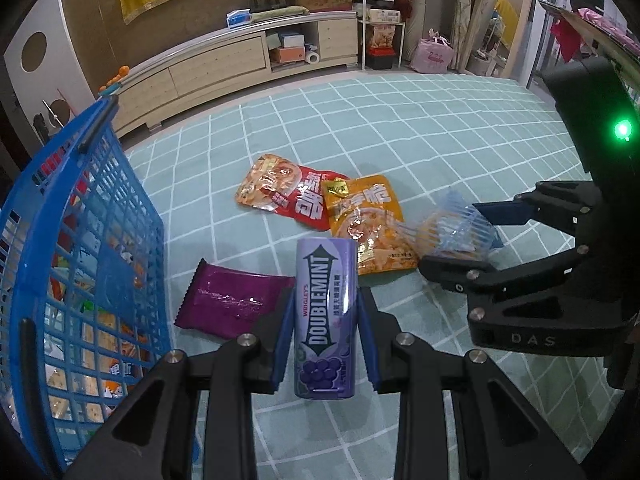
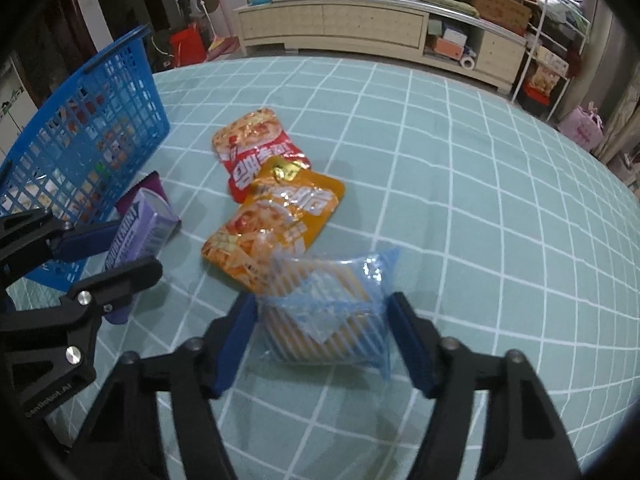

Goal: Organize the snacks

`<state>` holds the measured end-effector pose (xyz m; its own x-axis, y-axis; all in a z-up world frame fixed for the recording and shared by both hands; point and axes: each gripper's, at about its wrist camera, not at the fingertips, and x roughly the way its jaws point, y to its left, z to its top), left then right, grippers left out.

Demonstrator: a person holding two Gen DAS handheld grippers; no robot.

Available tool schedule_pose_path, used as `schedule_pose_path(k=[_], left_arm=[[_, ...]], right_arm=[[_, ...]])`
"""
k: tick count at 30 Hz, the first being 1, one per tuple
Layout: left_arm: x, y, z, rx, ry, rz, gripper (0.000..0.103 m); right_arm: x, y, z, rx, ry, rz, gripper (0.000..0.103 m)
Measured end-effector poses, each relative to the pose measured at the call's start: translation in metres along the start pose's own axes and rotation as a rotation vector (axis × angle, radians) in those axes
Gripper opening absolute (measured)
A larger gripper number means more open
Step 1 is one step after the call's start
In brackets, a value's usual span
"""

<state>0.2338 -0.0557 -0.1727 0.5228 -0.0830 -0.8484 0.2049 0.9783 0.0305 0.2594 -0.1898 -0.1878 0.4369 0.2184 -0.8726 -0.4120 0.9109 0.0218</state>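
My left gripper is shut on a purple Doublemint can, held just above the green checked cloth beside the blue basket. My right gripper has its pads against both sides of a clear blue-striped biscuit packet that rests on the cloth. A red packet and an orange packet lie overlapped just beyond it. A purple packet lies flat between the can and the basket. From the right wrist view, the left gripper and can show at the left.
The blue mesh basket holds several snacks and stands at the cloth's left edge. A long low cabinet and a white shelf rack line the far wall. A pink bag sits on the floor at the right.
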Motion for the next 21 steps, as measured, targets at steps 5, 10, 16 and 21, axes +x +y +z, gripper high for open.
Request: schedule_pose_path(k=[5, 10, 16, 21], left_arm=[[-0.005, -0.003, -0.003, -0.014, 0.004, -0.023, 0.029], [-0.019, -0.009, -0.007, -0.008, -0.016, -0.022, 0.029], [-0.047, -0.017, -0.012, -0.002, -0.047, -0.053, 0.029], [-0.080, -0.020, -0.018, 0.019, -0.088, -0.068, 0.029]], right_arm=[[-0.009, 0.002, -0.005, -0.012, -0.013, 0.006, 0.060], [-0.033, 0.000, -0.011, 0.025, -0.042, 0.026, 0.060], [-0.069, 0.012, -0.024, 0.023, -0.094, 0.007, 0.060], [-0.101, 0.026, -0.032, -0.020, -0.133, -0.017, 0.060]])
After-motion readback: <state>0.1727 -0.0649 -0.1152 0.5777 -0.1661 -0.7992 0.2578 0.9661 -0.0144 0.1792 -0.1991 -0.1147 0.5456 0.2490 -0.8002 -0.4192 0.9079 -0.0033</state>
